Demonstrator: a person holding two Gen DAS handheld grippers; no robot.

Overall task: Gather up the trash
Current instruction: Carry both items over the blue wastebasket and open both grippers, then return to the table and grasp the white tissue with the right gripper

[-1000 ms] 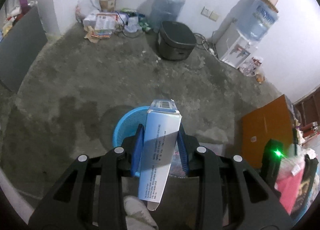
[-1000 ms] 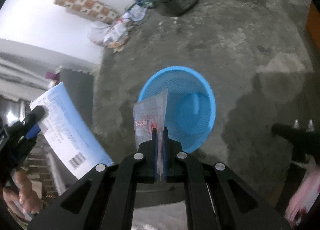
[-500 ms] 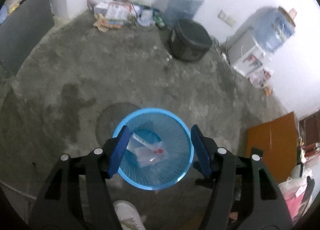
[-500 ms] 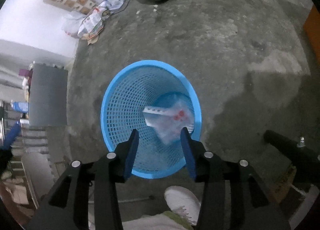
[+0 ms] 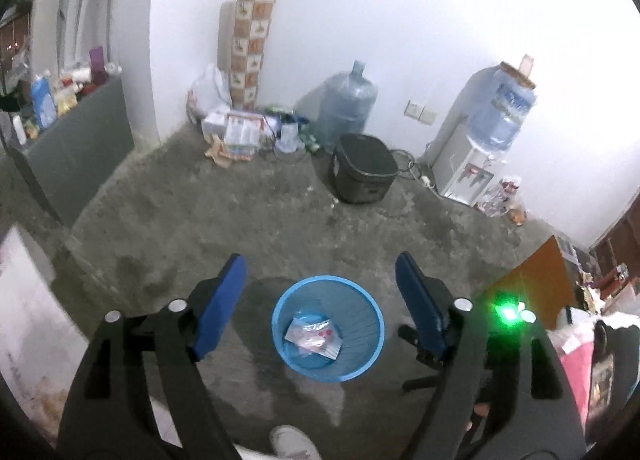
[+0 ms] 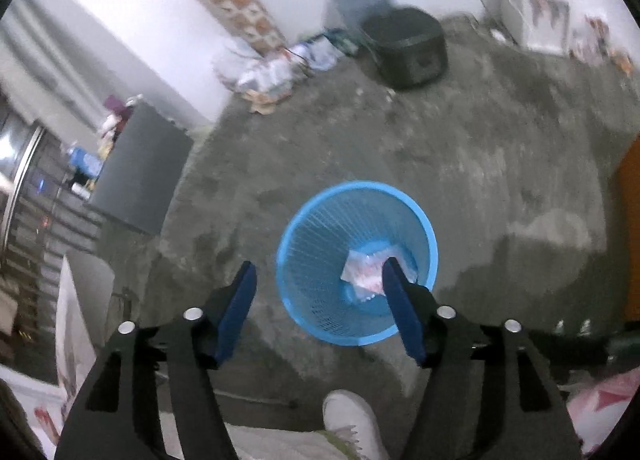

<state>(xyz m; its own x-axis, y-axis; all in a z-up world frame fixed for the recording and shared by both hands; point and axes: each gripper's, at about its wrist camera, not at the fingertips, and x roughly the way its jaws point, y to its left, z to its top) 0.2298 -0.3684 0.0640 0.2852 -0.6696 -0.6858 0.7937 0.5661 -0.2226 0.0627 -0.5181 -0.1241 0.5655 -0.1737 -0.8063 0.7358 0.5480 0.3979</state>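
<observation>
A blue mesh bin (image 5: 374,324) (image 6: 304,252) stands on the concrete floor below both grippers. Inside it lie a clear plastic wrapper with red print (image 5: 314,334) (image 6: 366,268) and a pale box partly under it. My left gripper (image 5: 320,272) hangs well above the bin, its jaws opening wide with nothing between them. My right gripper (image 6: 320,272) is also above the bin, its jaws opening and empty; its right finger (image 6: 400,304) overlaps the bin's rim in the picture.
A black rice cooker (image 5: 362,167), a water jug (image 5: 348,105), a dispenser (image 5: 480,147) and a heap of bags and boxes (image 5: 236,131) line the far wall. A grey cabinet (image 5: 80,147) stands left, an orange board (image 5: 532,284) right. A white shoe (image 6: 352,416) is near the bin.
Both grippers let go: the white box and the wrapper dropped into the bin. Both jaws spread apart, and both hands rose away from the bin, which now looks smaller.
</observation>
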